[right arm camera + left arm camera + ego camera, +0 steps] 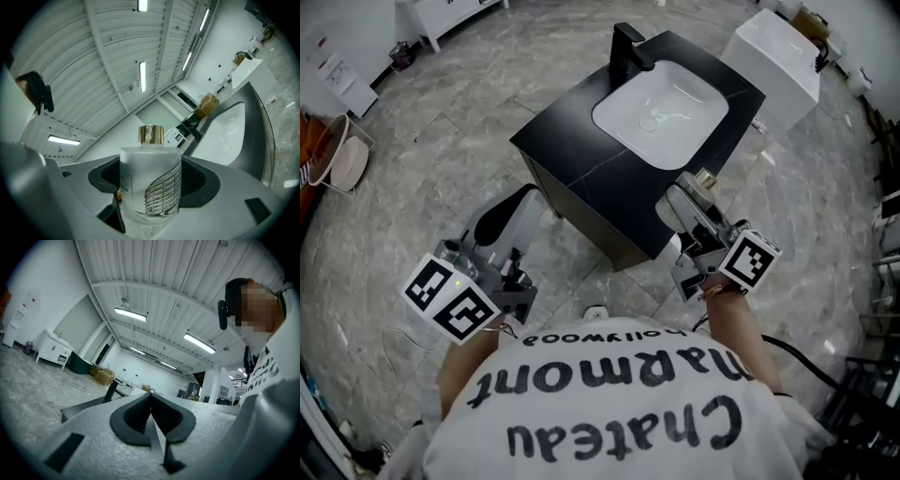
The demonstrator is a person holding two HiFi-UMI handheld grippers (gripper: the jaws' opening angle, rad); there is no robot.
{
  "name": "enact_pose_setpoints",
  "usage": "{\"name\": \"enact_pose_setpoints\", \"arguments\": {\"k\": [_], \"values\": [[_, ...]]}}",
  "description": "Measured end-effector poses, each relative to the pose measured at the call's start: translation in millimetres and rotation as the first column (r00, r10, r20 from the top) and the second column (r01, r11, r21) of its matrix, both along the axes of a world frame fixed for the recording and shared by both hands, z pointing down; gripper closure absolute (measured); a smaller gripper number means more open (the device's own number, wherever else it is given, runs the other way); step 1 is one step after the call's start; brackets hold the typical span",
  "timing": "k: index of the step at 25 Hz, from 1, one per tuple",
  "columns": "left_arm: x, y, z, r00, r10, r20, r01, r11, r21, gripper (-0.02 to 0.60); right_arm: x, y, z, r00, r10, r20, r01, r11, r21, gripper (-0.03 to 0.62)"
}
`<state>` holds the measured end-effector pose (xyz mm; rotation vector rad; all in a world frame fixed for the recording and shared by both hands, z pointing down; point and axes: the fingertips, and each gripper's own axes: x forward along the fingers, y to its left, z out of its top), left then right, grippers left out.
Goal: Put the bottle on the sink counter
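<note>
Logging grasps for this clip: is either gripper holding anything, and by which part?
The right gripper is shut on the frosted bottle, clamped round its body, below the gold cap. The left gripper is shut and empty.

White washbasin unit (773,52) on grey stone floor (441,169); cardboard boxes (104,376).

Frosted translucent cylindrical bottle (151,185) with a gold cap and a black line-swirl print, upright, clamped between the right gripper's (152,197) jaws. It sits over the near edge of the black sink counter (609,183), which has a white rectangular basin and a black faucet.
</note>
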<state>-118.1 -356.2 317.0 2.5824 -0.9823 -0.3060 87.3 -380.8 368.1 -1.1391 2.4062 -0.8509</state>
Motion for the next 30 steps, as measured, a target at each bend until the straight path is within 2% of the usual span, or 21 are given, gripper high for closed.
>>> {"name": "enact_pose_setpoints", "arguments": {"k": [5,12,18,21,24,30], "values": [[-7.5,-11.1,22.0,1.0,-0.013,0.018,0.014,0.999,-0.044,0.566,4.7,-9.8,55.9,0.996,0.058,-0.071,-0.068,0.987,-0.146,0.253],[-21.5,-12.3,45.2,0.997,-0.058,0.044,0.062,0.995,-0.081,0.566,-2.3,-18.7,110.3,0.961,0.04,-0.275,-0.107,0.967,-0.232,0.253],[-38.7,-10.2,42.6,0.993,-0.115,-0.007,0.114,0.991,-0.075,0.566,-9.3,-20.2,141.5,0.888,-0.021,-0.458,-0.105,0.963,-0.248,0.253],[-41.7,-9.1,41.1,0.992,-0.126,0.001,0.125,0.989,-0.074,0.566,-10.6,-20.5,150.4,0.85,-0.044,-0.524,-0.1,0.964,-0.244,0.253],[-49.6,-6.1,41.9,0.989,-0.15,0.01,0.15,0.985,-0.079,0.566,-14.1,-18.2,159.5,0.83,-0.063,-0.555,-0.095,0.963,-0.251,0.253],[-60.2,2.2,42.6,0.984,-0.176,0.017,0.176,0.981,-0.083,0.566,-14.2,-14.9,171.5,0.813,-0.071,-0.578,-0.106,0.958,-0.268,0.253]]}}
